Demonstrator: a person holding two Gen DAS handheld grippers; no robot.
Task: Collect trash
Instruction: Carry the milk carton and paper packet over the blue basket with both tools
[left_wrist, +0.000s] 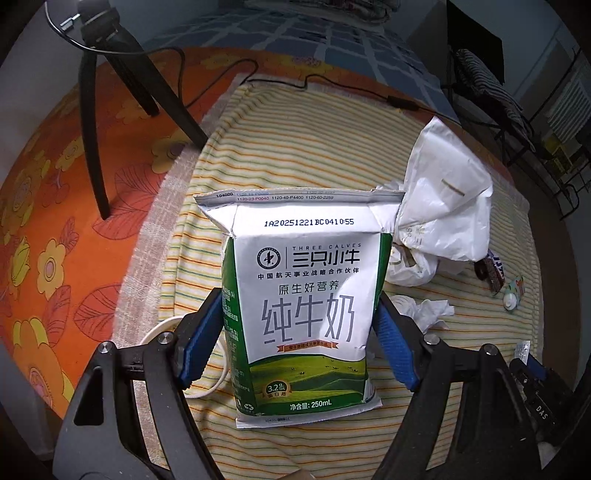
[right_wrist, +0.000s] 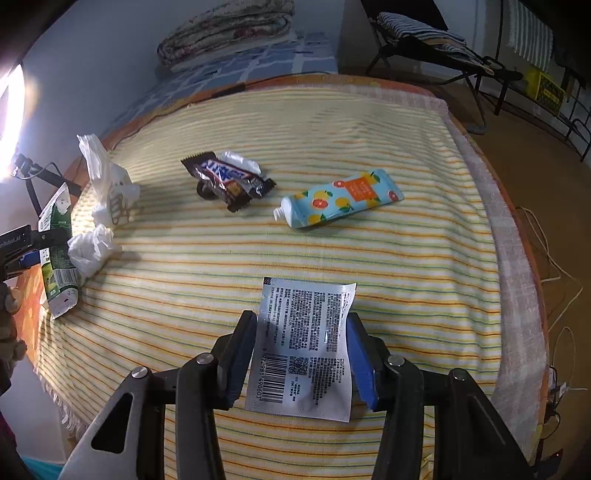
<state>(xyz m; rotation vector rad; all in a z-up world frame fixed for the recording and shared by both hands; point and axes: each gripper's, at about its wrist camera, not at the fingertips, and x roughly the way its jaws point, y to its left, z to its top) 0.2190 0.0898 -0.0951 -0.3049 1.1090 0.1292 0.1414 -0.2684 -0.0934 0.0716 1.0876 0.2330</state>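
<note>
Left wrist view: the left claw (left_wrist: 301, 332) grips a milk carton (left_wrist: 303, 314) from both sides, its blue pads pressed to the carton's edges.
Milk carton: white and green, with large grey Chinese characters, a meadow scene low on the front and "250mL" printed near the base; the top flaps are unfolded and creased, so it looks flattened. It stands upright between the fingers, above the striped cloth (left_wrist: 314, 155).
Plastic bag: a crumpled white bag (left_wrist: 443, 221) lies just behind and to the right of the carton.
Tissue: a wadded white tissue (left_wrist: 424, 312) sits on the cloth by the right finger.
Background: a black tripod (left_wrist: 118, 85) stands on the orange flowered sheet (left_wrist: 55, 240).

Right wrist view: the right claw (right_wrist: 301, 354) is closed on a sachet (right_wrist: 303, 350), one finger on each side edge.
Sachet: flat, silvery-white, covered in small black print with a barcode and a QR code at the lower end; it is held over the near part of the cloth.
Candy wrapper: a dark brown wrapper (right_wrist: 229, 181) lies farther back, centre-left.
Tube: a light blue tube with citrus pictures (right_wrist: 340, 199), uncapped, lies to the wrapper's right, apart from it.
Far left: carton, tissue and bag show at the cloth's edge.
</note>
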